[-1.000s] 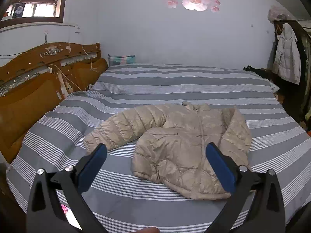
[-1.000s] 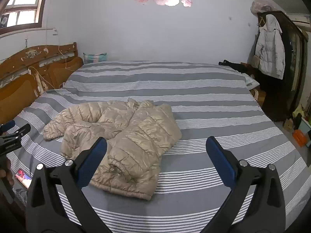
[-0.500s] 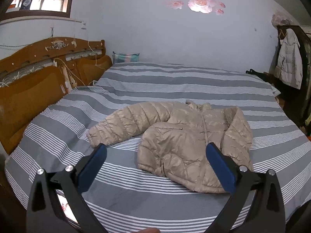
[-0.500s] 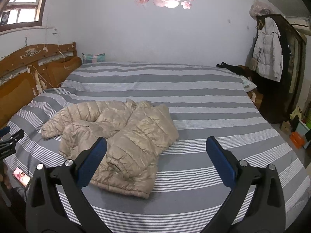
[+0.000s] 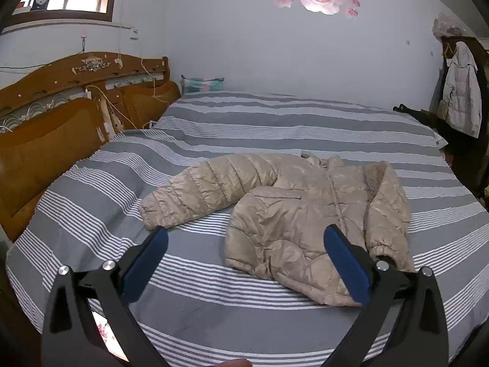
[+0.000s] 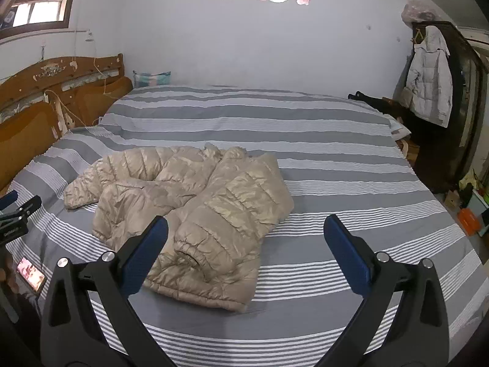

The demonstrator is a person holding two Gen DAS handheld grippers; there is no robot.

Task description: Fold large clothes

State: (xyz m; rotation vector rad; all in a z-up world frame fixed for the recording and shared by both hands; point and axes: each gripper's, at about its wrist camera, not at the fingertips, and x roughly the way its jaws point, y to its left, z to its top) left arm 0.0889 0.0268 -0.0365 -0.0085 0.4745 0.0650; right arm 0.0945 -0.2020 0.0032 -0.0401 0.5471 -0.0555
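A beige quilted puffer jacket (image 5: 293, 211) lies rumpled in the middle of the grey-and-white striped bed (image 5: 275, 122). One sleeve (image 5: 201, 189) stretches out to the left; the other sleeve is folded down over the body, its cuff (image 6: 186, 257) toward me. My left gripper (image 5: 246, 263) is open and empty, held above the bed's near edge in front of the jacket. My right gripper (image 6: 246, 260) is open and empty, near the jacket's hem (image 6: 195, 293). The left gripper's tips (image 6: 18, 211) show at the right wrist view's left edge.
A wooden headboard (image 5: 61, 116) runs along the left. A lit phone (image 6: 30, 275) lies at the bed's near left corner. A dark wardrobe with a hanging white coat (image 6: 428, 85) stands right. A small pillow (image 5: 203, 84) sits by the far wall.
Both grippers have moved a little closer to the bed and jacket, which now look larger in view. Both stay open and empty. The jacket has not moved.
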